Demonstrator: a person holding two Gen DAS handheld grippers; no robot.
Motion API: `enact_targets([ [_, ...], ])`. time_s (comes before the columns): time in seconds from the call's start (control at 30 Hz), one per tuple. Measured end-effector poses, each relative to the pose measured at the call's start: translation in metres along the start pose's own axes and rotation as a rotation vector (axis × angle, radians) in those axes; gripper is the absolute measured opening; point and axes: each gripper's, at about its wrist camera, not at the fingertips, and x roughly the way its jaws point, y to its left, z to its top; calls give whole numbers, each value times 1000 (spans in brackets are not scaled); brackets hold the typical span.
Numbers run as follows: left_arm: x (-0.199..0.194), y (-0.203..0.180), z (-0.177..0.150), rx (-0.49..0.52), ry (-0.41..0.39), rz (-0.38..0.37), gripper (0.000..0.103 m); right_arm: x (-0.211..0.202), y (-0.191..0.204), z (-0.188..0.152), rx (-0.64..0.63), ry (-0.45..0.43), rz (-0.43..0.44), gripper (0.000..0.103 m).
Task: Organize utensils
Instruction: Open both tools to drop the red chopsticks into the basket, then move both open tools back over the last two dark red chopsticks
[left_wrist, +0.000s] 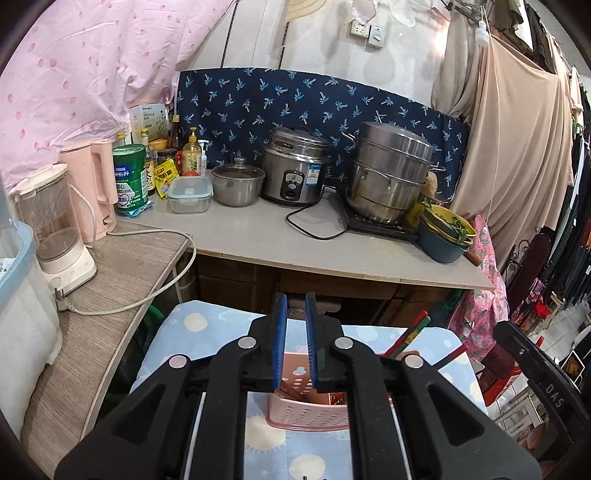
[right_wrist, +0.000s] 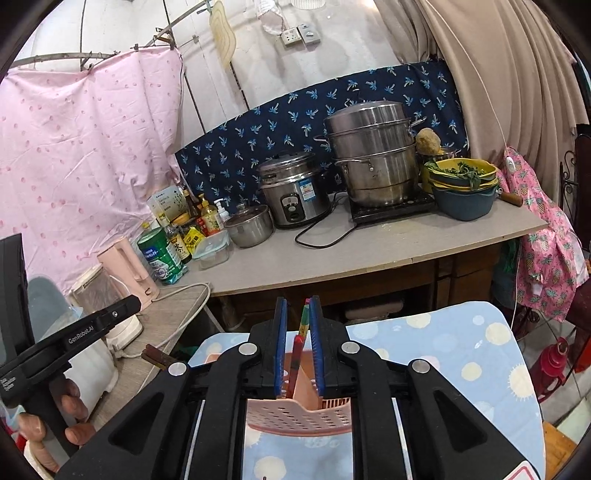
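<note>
Left wrist view, left gripper (left_wrist: 295, 339): jaws drawn close together, nothing seen between the blue pads; it hangs over the pink holder.
Left wrist view, pink perforated utensil holder (left_wrist: 306, 410): stands on a small worktop (left_wrist: 207, 325) covered in a blue cloth with pale dots, right under the jaws.
Left wrist view, chopsticks (left_wrist: 410, 334): red and green ones lean out of the holder's far side, to the right of the gripper.
Left wrist view, background: a long kitchen worktop (left_wrist: 332, 243) with a rice cooker (left_wrist: 295, 170) and a steamer pot (left_wrist: 391, 173), well apart from the work.

Right wrist view, right gripper (right_wrist: 298, 347): jaws narrow, with a red and green chopstick (right_wrist: 300, 343) upright between the pads, its lower end down in the holder (right_wrist: 299, 417). Whether the pads press on it is hard to judge from this angle; a sliver of gap seems to show.
Right wrist view, hand (right_wrist: 48, 428): grips the other tool's handle at lower left.
Right wrist view, brown stick ends (right_wrist: 155, 356): poke out left of the holder; probably more chopsticks.

Progress: several chopsticks sit in the holder already; this one looks at the point of release. No loose utensils show on the cloth, though the grippers hide much of it.
</note>
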Motion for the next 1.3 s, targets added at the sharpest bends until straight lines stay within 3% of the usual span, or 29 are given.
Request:
enact_targets([
  [0.3,-31,3,-36,38,-6,17,10,-35,-8,-41,-18,29,-35,19],
  [0.87,-65,27,-147,28,116,51,9,-95,-17,-139,-94,124,-151,19],
  [1.3,-85,42,-215,23,195,90,9,-115,2,-223,-139,252,-117,20],
])
